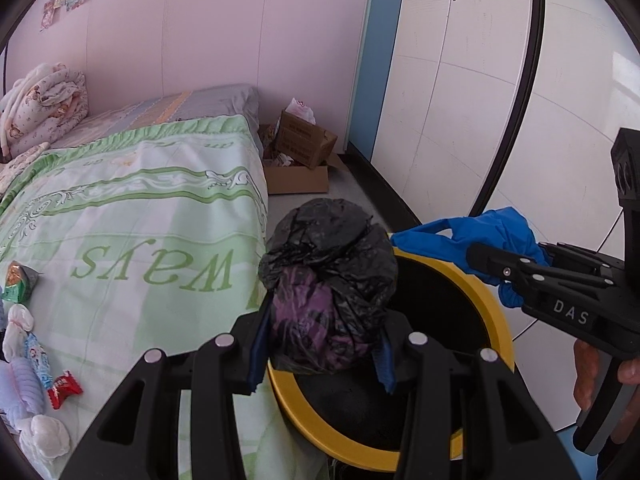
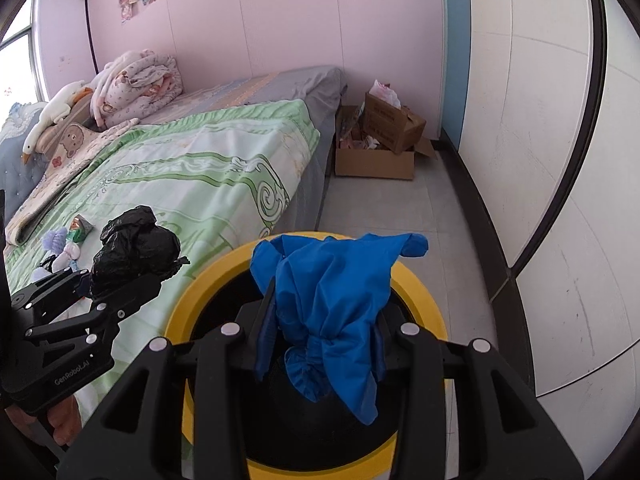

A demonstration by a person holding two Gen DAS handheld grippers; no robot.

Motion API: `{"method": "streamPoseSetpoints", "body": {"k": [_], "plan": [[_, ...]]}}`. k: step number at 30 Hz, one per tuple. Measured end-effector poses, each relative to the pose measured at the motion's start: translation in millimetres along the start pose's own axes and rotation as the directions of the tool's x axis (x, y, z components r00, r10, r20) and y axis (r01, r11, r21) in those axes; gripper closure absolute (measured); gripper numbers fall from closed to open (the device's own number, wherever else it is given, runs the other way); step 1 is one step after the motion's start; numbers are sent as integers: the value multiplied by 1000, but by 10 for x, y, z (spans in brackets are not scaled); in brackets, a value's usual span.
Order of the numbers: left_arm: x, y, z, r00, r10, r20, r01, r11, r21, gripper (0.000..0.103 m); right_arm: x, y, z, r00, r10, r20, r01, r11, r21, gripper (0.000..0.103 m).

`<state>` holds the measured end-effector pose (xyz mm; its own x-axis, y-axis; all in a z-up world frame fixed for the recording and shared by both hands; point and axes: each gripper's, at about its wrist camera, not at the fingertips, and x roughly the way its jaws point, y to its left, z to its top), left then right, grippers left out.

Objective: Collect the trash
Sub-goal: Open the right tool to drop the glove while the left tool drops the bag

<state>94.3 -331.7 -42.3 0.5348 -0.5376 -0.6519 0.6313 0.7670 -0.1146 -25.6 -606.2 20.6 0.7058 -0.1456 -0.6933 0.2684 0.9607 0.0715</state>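
A round yellow-rimmed plastic bin stood on the floor just beside the bed with the green-and-white printed blanket, to its right. The left gripper held a crumpled black plastic bag over the bin's near-left rim; the right gripper held a bunched blue cloth above the opening. Beyond the bed's foot, against the wall, sat brown cardboard boxes. Small wrappers lay on the blanket.
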Motion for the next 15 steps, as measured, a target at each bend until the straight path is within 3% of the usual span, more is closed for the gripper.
{"method": "streamPoseSetpoints", "body": {"k": [10, 12, 15], "plan": [[149, 35, 3, 999, -27, -32, 27, 1000, -14, 61, 103, -26, -46, 1000, -20, -14, 20, 1000, 16, 63], [144, 15, -10, 999, -17, -33, 17, 1000, -13, 56, 98, -37, -40, 1000, -22, -14, 22, 999, 26, 62], [130, 21, -9, 1000, -6, -26, 6, 1000, -12, 37, 75, -71, -25, 1000, -26, -6, 27, 999, 47, 57]]}}
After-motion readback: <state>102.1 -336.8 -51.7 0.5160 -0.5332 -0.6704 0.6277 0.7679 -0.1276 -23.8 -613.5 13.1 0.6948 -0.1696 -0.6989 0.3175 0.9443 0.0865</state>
